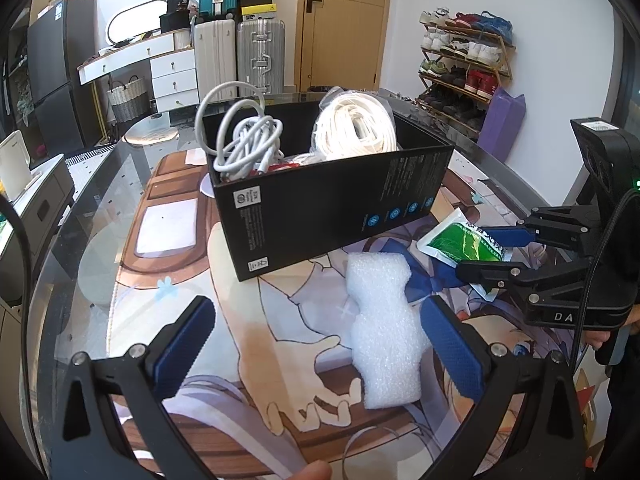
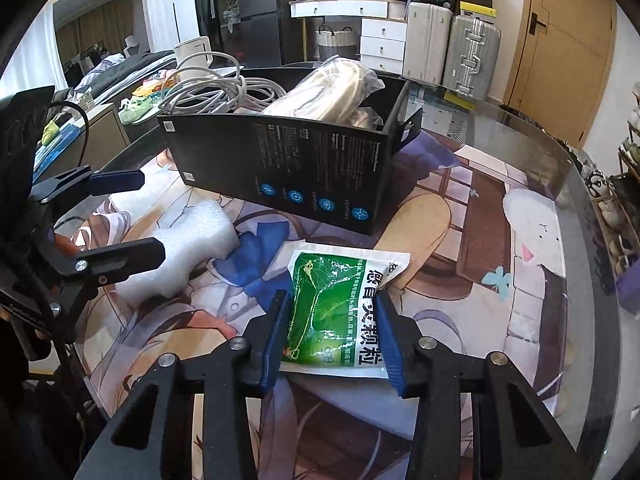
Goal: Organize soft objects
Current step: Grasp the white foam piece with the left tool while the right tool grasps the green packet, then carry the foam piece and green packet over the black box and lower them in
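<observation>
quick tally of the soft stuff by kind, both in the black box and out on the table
Cable bundles: 2, the grey-white cable coil and the bagged white cable coil, both in the black box.
Foam pieces: 1, the white foam piece on the table.
Pouches: 1, the green pouch between the right gripper's fingers.
Total: 4

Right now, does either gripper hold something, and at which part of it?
The right gripper is closed on the green medicine sachet, its pads on the two long side edges near the lower end. The left gripper is open and holds nothing; the white foam piece lies between its fingers.
</observation>
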{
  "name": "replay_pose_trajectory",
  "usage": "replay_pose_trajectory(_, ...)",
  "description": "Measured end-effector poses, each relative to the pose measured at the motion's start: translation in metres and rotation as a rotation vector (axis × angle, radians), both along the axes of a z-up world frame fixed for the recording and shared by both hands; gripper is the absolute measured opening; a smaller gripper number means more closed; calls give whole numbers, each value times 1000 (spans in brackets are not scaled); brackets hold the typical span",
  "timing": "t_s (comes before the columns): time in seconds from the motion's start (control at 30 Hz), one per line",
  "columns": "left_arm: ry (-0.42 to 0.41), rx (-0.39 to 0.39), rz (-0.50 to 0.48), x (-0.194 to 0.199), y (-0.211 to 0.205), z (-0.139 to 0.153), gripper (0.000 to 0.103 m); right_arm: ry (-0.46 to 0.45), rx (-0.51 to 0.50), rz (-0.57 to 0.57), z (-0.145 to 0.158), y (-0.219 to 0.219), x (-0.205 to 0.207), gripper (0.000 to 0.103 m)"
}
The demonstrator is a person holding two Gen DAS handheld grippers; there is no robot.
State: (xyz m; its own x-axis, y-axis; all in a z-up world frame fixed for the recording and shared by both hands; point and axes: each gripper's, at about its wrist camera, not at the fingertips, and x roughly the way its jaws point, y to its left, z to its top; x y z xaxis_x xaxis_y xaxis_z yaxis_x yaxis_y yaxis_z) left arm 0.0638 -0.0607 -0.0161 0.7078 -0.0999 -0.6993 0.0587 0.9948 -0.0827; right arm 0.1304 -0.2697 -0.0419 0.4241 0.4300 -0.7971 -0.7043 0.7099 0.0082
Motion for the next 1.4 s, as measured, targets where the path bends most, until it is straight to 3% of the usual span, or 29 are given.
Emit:
replay_pose_trajectory(0.1, 2, 52, -1, 0, -6, 1, 103, 0, 2, 3, 0, 0, 0, 42)
replay_pose_trajectory(0.67, 95, 41, -69, 2, -20, -3, 102, 1, -1, 10, 0, 0, -2, 42)
replay_pose_trajectory(0.87, 127, 24, -95, 2, -21, -6, 76, -12, -15, 43, 1, 4, -8, 42)
replay_pose_trajectory(1.07, 105, 32, -117, -2, -25, -3, 36, -15, -3, 47, 5, 3, -10, 42)
replay_pose_trajectory(1.4, 41, -5, -116, -11, -19, 19, 37, -45, 32, 52, 19, 0, -16, 42)
